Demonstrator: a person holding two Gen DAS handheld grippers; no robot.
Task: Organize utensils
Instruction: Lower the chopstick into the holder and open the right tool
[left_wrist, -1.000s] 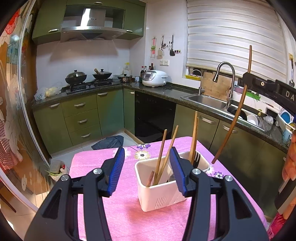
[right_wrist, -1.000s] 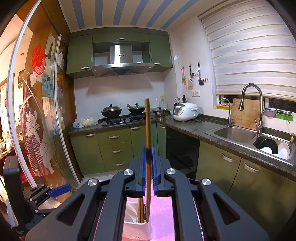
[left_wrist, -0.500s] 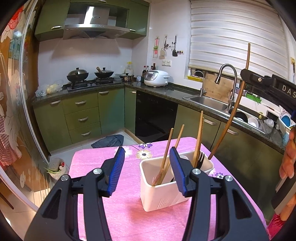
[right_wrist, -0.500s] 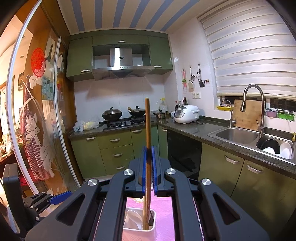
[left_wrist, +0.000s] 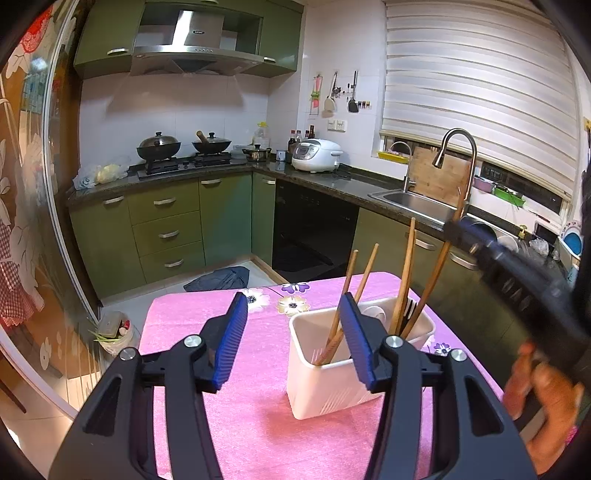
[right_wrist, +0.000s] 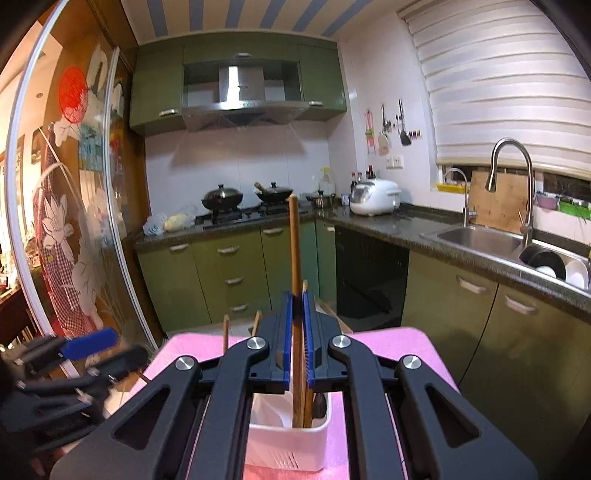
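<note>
Since a second ago the right gripper (right_wrist: 297, 325) has dropped a lot: the chopstick (right_wrist: 294, 266) it's pinching was up in the air over the white utensil caddy (left_wrist: 332, 384), and now its lower end is down inside the caddy's right-hand compartment. Those blue pads are closed on the chopstick, holding it close to upright. The left gripper (left_wrist: 291, 339) has barely moved and sits wide open, holding nothing, with the caddy's left half showing between its pads.

From the left wrist cam, the caddy is at about 5 o'clock on the pink tablecloth (left_wrist: 258, 435), with two chopsticks leaning in the left section and more sticks plus what looks like a dark fork on the right.

What could go wrong: nothing is bracing the caddy, so if the stick jams against the ones already in there or presses on the wall, I'd guess the light plastic box tips or slides on the cloth. Letting go too high could also make it bounce and lean out.

Pose-wise, the right tool comes in from 3 o'clock, angled down, with the person's hand (left_wrist: 543, 391) blurry at the edge.
</note>
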